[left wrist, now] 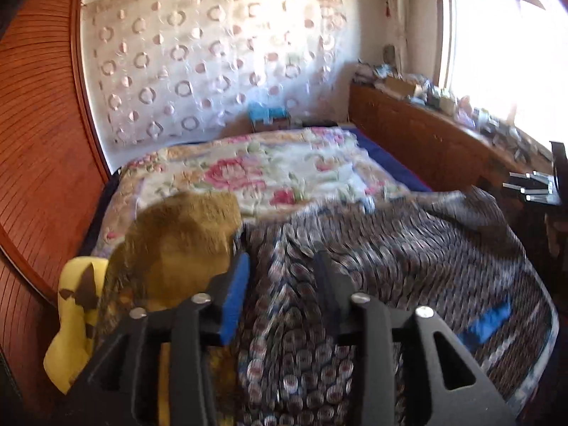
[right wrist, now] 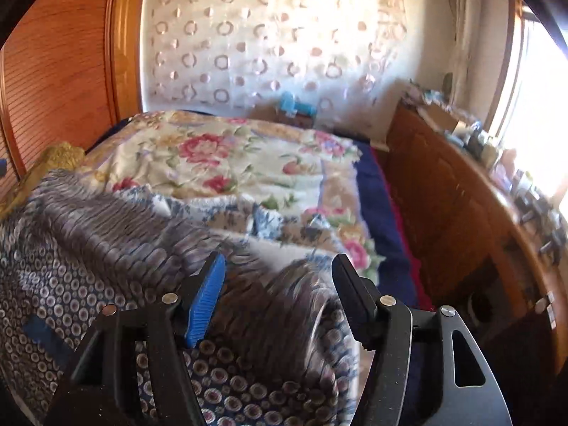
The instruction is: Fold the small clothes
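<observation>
Both grippers are hovering with jaws apart: the left gripper [left wrist: 280, 277] and right gripper [right wrist: 280, 277] are gripping nothing. The circle-patterned garment [left wrist: 372, 248] is lying crumpled on the bed's floral blanket [left wrist: 248, 167], a brown fuzzy cloth [left wrist: 181, 238] at its 9 o'clock.

A dark garment [left wrist: 372, 248] printed with small pale circles lies spread and rumpled on the bed, blurred, under and ahead of both sets of jaws; a rolled fold [right wrist: 301, 305] sits between the right ones.
</observation>
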The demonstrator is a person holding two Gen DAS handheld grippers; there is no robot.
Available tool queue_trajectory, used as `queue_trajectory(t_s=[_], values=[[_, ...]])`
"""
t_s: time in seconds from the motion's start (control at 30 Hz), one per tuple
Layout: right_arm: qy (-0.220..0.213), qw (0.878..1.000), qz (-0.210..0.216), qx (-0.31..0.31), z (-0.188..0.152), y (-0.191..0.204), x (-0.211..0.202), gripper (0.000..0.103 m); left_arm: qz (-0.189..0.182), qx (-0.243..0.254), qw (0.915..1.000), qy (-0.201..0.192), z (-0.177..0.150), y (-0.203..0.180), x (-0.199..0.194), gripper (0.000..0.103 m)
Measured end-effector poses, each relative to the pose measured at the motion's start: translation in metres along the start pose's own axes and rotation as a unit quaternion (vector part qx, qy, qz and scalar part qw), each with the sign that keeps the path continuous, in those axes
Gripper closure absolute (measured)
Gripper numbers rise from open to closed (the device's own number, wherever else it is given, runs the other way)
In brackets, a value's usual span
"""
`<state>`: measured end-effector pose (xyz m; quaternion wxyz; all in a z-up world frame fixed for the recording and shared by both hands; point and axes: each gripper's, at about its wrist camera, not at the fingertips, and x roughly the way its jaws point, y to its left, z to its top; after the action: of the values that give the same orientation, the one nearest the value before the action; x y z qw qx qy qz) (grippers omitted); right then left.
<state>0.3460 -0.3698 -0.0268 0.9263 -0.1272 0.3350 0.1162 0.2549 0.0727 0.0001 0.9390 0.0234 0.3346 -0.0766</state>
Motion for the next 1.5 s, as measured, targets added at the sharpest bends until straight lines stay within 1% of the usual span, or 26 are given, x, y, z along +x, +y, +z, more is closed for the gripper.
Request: queue_trajectory(t_s=[0.1, 0.17, 0.2, 0.23, 0.33, 0.47, 0.6, 0.77, 0.8, 0.87, 0.9, 1.0, 1.07, 1.23, 1.3, 1.5], values=[[0.014, 1.000, 0.006, -0.005, -0.020, 0.006, 0.002, 0.039, -0.012, 0.005, 0.9997, 0.022, -0.024, -0.012, -0.001, 0.061], [0.017, 1.000, 0.013, -0.004, -0.033, 0.011, -0.004, 0.039, -0.012, 0.009, 0.9995, 0.027, -0.037, -0.024, -0.007, 0.059], [0.019, 1.000, 0.018, -0.002, -0.039, 0.013, -0.007, 0.038, -0.015, 0.014, 0.9995, 0.026, -0.049, -0.031, -0.012, 0.059], [0.022, 0.999, 0.024, 0.001, -0.047, 0.015, -0.011, 0.036, -0.017, 0.016, 0.9994, 0.026, -0.051, -0.036, -0.014, 0.058], [0.030, 0.999, 0.040, 0.006, -0.066, 0.024, -0.018, 0.032, -0.033, 0.025, 0.9985, 0.036, -0.078, -0.057, -0.024, 0.056], [0.043, 0.997, 0.058, 0.007, -0.094, 0.037, -0.025, 0.031, -0.038, 0.044, 0.9968, 0.055, -0.095, -0.076, -0.023, 0.054], [0.050, 0.996, 0.071, 0.008, -0.108, 0.051, -0.022, 0.031, -0.046, 0.041, 0.9956, 0.070, -0.107, -0.083, -0.013, 0.054], [0.059, 0.996, 0.073, 0.002, -0.116, 0.060, -0.014, 0.031, -0.048, 0.037, 0.9947, 0.083, -0.116, -0.085, -0.004, 0.053], [0.061, 0.995, 0.073, 0.002, -0.118, 0.061, -0.012, 0.031, -0.045, 0.036, 0.9944, 0.089, -0.118, -0.085, -0.001, 0.053], [0.069, 0.995, 0.072, 0.001, -0.121, 0.062, -0.007, 0.031, -0.028, 0.040, 0.9926, 0.111, -0.123, -0.086, 0.008, 0.052], [0.071, 0.995, 0.071, 0.000, -0.123, 0.061, -0.006, 0.031, -0.029, 0.038, 0.9935, 0.104, -0.124, -0.085, 0.008, 0.052], [0.080, 0.994, 0.068, 0.001, -0.130, 0.062, 0.000, 0.030, -0.038, 0.026, 0.9936, 0.103, -0.125, -0.082, 0.010, 0.052], [0.077, 0.994, 0.072, 0.006, -0.132, 0.060, 0.000, 0.028, -0.038, 0.032, 0.9944, 0.093, -0.126, -0.083, 0.011, 0.051], [0.082, 0.994, 0.067, 0.006, -0.133, 0.059, 0.001, 0.016, -0.039, 0.031, 0.9945, 0.092, -0.127, -0.082, 0.012, 0.051], [0.084, 0.994, 0.066, 0.011, -0.133, 0.056, 0.002, 0.013, -0.040, 0.030, 0.9945, 0.092, -0.127, -0.081, 0.011, 0.051], [0.085, 0.994, 0.061, 0.011, -0.134, 0.057, 0.001, 0.011, -0.041, 0.029, 0.9945, 0.092, -0.127, -0.080, 0.011, 0.050]])
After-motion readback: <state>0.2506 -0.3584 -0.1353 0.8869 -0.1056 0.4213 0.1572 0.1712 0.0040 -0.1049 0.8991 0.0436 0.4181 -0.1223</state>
